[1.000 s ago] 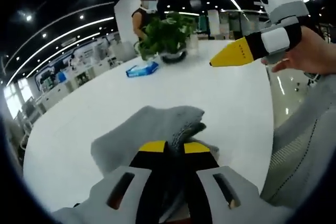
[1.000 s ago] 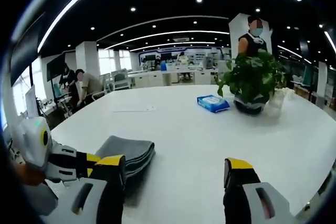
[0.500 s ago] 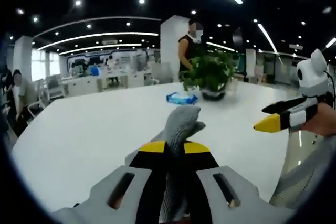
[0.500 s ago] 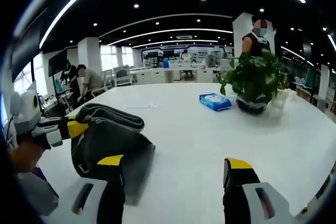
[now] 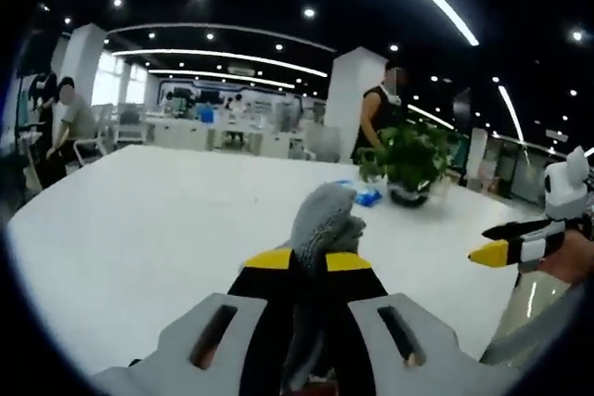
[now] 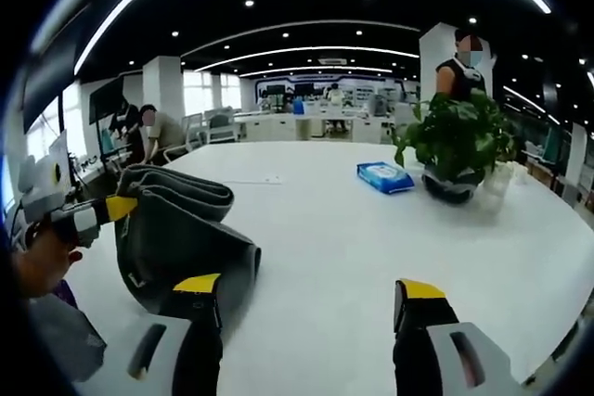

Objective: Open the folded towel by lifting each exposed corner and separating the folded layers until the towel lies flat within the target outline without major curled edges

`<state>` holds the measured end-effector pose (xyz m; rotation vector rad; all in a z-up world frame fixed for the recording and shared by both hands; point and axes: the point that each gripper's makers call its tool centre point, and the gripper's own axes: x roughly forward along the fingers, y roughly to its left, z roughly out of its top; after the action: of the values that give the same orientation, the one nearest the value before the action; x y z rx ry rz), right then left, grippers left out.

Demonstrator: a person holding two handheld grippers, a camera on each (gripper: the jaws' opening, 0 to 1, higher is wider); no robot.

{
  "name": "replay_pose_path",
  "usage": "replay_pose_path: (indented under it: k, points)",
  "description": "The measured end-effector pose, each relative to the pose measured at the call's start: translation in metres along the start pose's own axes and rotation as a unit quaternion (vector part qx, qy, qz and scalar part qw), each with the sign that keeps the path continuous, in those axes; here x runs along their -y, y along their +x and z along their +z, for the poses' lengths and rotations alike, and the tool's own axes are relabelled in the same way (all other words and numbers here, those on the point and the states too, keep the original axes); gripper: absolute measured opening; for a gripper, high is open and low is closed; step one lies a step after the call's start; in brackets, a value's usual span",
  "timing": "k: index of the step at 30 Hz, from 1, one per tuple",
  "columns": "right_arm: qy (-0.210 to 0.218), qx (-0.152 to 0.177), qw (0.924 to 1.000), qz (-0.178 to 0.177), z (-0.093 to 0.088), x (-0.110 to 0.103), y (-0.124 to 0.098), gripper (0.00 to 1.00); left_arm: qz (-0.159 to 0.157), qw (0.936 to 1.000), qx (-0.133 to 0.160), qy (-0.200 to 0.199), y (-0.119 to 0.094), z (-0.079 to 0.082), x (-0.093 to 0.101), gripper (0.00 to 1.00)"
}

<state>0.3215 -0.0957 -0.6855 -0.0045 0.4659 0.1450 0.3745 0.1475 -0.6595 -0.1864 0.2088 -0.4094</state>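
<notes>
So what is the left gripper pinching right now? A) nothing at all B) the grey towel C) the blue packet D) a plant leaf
B: the left gripper is shut on the grey towel, lifting it off the white table, while the blue packet and the plant sit far away.

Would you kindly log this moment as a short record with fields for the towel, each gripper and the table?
towel: grey towel, one edge lifted off the table, lower part hanging in folds
left gripper: left gripper shut on the towel
right gripper: right gripper open, holding nothing, beside the towel
table: white table; blue packet and potted plant at far side
</notes>
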Motion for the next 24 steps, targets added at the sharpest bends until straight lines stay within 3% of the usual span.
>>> replay_pose_path:
  k: [13,18,24]
  points:
    - [-0.012,-0.002,0.9999,0.007,0.0,-0.003,0.0,0.74,0.02,0.9997,0.011,-0.013,-0.016,0.006,-0.013,0.11]
    - [-0.033,-0.004,0.9993,0.017,-0.001,-0.012,0.001,0.72,0.031,0.9983,0.035,-0.034,-0.024,0.015,-0.021,0.1]
    - [-0.033,-0.01,0.9992,0.022,-0.003,-0.013,0.002,0.71,0.048,0.9978,0.027,-0.039,-0.029,0.002,-0.028,0.09]
